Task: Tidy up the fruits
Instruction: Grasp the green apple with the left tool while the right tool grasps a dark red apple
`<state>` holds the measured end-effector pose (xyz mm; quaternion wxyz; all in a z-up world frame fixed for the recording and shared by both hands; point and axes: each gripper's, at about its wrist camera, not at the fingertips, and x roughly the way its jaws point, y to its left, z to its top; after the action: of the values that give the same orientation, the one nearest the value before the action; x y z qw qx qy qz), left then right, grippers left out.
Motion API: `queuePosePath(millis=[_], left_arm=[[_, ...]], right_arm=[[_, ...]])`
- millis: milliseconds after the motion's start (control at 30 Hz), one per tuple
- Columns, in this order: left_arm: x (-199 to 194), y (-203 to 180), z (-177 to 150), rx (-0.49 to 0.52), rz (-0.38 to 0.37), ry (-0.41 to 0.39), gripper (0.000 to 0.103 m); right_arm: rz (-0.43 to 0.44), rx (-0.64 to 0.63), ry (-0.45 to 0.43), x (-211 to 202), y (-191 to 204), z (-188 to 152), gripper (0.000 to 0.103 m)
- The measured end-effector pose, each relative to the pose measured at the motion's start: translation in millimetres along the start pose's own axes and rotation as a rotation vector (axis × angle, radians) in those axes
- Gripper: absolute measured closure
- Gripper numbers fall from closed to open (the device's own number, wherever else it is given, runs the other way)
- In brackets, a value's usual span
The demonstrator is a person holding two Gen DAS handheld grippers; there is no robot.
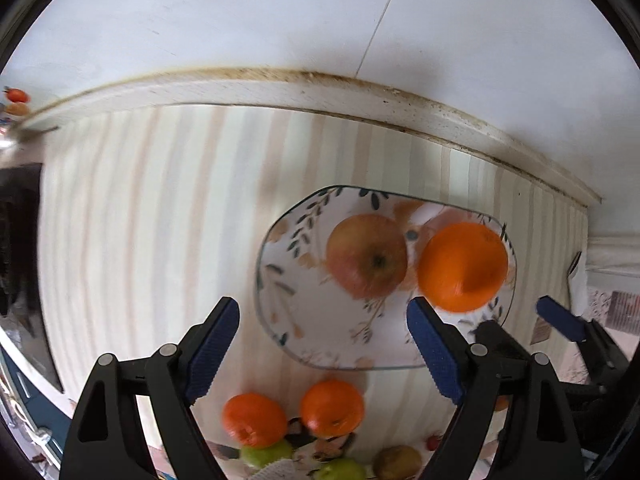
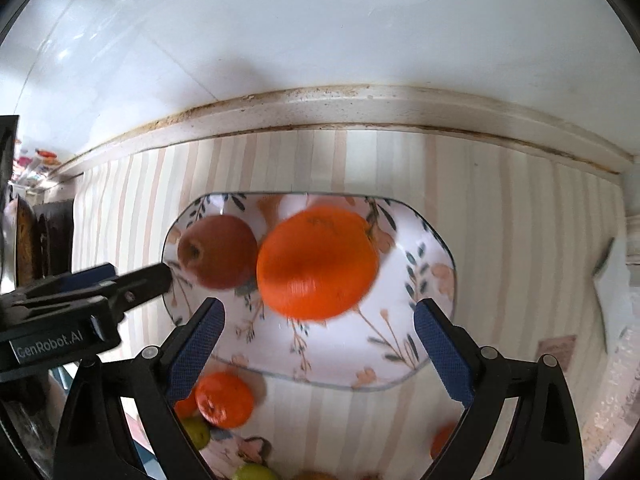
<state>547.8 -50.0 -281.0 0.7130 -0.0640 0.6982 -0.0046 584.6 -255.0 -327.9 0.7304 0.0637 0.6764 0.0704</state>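
Note:
A floral plate (image 1: 304, 332) (image 2: 416, 344) lies on the striped cloth and holds a red apple (image 1: 366, 256) (image 2: 218, 252) and a large orange (image 1: 462, 266) (image 2: 316, 262). My left gripper (image 1: 322, 344) is open and empty, above the plate's near left part. My right gripper (image 2: 318, 344) is open and empty, just short of the large orange; it shows in the left wrist view (image 1: 560, 316) too. Two small oranges (image 1: 332, 408) (image 2: 224, 400) and green fruits (image 1: 266, 454) lie on a second floral plate below.
A white raised ledge (image 1: 280, 92) and white wall run along the far side of the cloth. A dark object (image 1: 24, 248) stands at the left. A brown fruit (image 1: 398, 462) lies near the green ones. A patterned mat (image 2: 556, 350) lies at the right.

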Motion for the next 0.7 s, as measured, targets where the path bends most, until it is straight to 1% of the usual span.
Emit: queuePosePath(millis=[233,267,533,600,700], left_arm=[[-29,4,-42,0.036,0.023,-0.073,0.017],[-27,-4,-45,0.040,0.027,-0.082,0.017],[-65,-4,-94,0.087,0.036,-0.182,0.017],[-70,-2,-108,0.095,0.053,-0.205,0.017],[-66,2,-126,0.106,0.083,-0.202,0.017]], right_arm=[[-0.006,-0.004,-0.046,-27,7,-42,0.005],[-0.004,0.000,-0.057,-32,8,-48,0.005],[0.036,0.030,-0.131,-63,16,-93,0.005],[0.043,0.037,-0.135,-67,15,-106,0.005],[0.060,0.048,-0.105,-63,11,-130,0.005]])
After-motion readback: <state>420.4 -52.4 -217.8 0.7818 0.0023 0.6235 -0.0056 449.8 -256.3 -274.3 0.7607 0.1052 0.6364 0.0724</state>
